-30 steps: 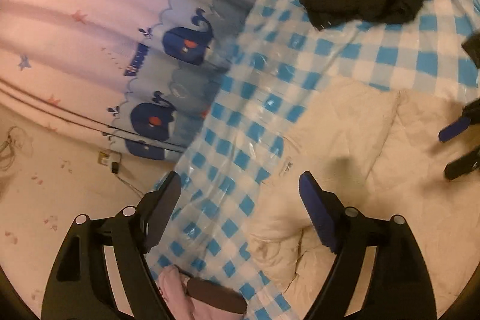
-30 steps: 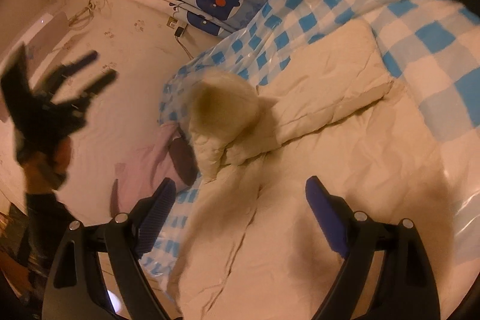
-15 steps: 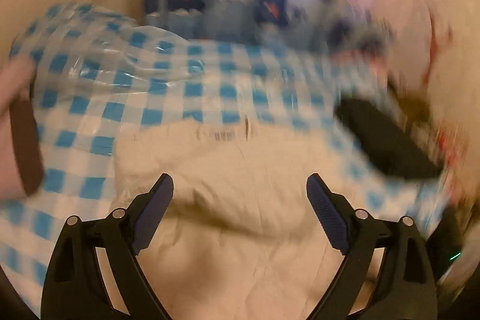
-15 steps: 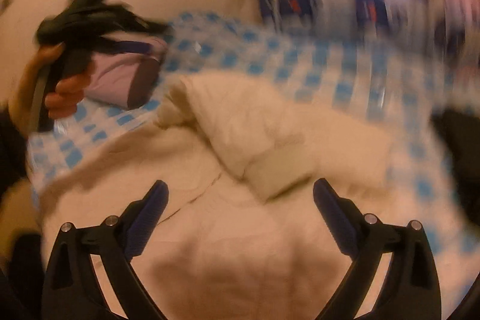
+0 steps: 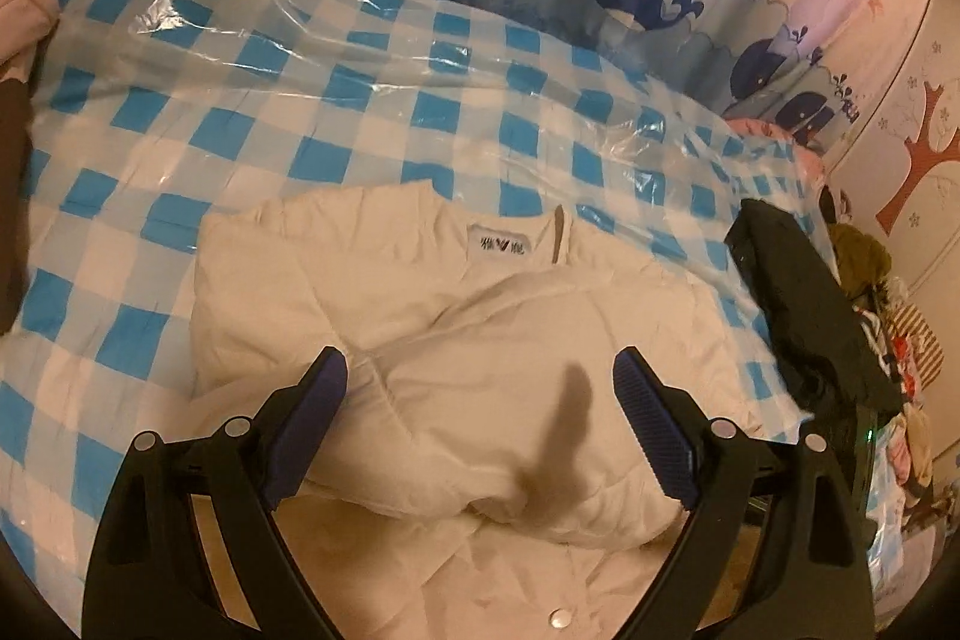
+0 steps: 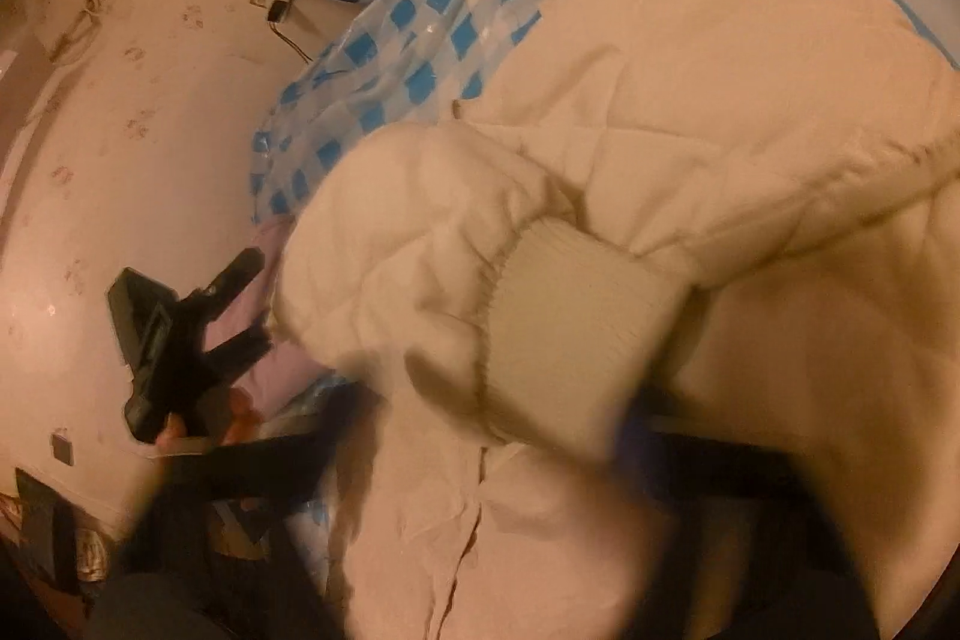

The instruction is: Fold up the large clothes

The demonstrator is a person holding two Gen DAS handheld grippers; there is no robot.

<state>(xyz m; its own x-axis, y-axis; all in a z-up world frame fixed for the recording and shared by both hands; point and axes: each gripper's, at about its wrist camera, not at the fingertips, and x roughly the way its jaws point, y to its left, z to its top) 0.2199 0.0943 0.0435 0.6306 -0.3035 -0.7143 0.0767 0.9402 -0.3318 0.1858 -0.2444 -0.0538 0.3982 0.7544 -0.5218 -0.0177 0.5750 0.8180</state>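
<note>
Right tool (image 6: 498,400) swung onto jacket (image 5: 480,340) cuff, grip blurred, unclear | left tool (image 5: 480,418) spread wide, empty

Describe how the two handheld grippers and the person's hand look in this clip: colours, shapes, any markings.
The left gripper has a black plastic frame with triangular cut-outs, silver screw heads on the arms, and two ribbed dark blue pads. From the right wrist view its body is a black block, gripped by a bare hand with a dark sleeve behind. The right gripper is too blurred; only black arms show. No cables or lettering visible.
</note>
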